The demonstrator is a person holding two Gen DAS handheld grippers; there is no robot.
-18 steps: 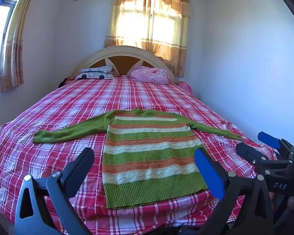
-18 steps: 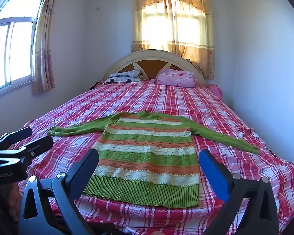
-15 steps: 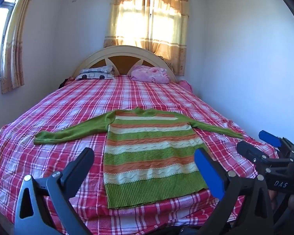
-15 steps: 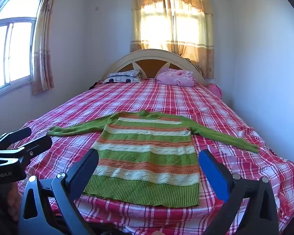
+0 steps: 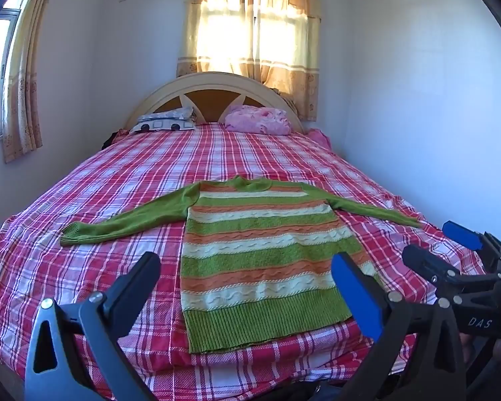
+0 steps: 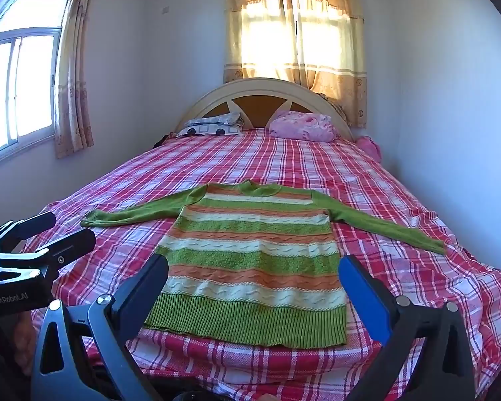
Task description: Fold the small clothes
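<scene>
A small striped sweater (image 5: pixel 260 254) (image 6: pixel 254 254), green, orange and cream, lies flat on the red plaid bed (image 5: pixel 123 180) (image 6: pixel 317 167) with both green sleeves spread out sideways and the hem toward me. My left gripper (image 5: pixel 247 270) hovers open above the near bed edge, short of the hem, with nothing between its fingers. My right gripper (image 6: pixel 254 274) hangs open the same way in front of the hem. Each gripper also shows at the other view's side: the right gripper (image 5: pixel 441 247), the left gripper (image 6: pixel 66 230).
Two pillows, a white patterned one (image 5: pixel 165 122) and a pink one (image 5: pixel 257 120), lie at the cream headboard (image 5: pixel 213 82). White walls close in on both sides; curtained windows stand behind and at the left. The bed's far half is bare plaid sheet.
Both views have shifted only slightly; the sweater lies as before and both grippers stay open.
</scene>
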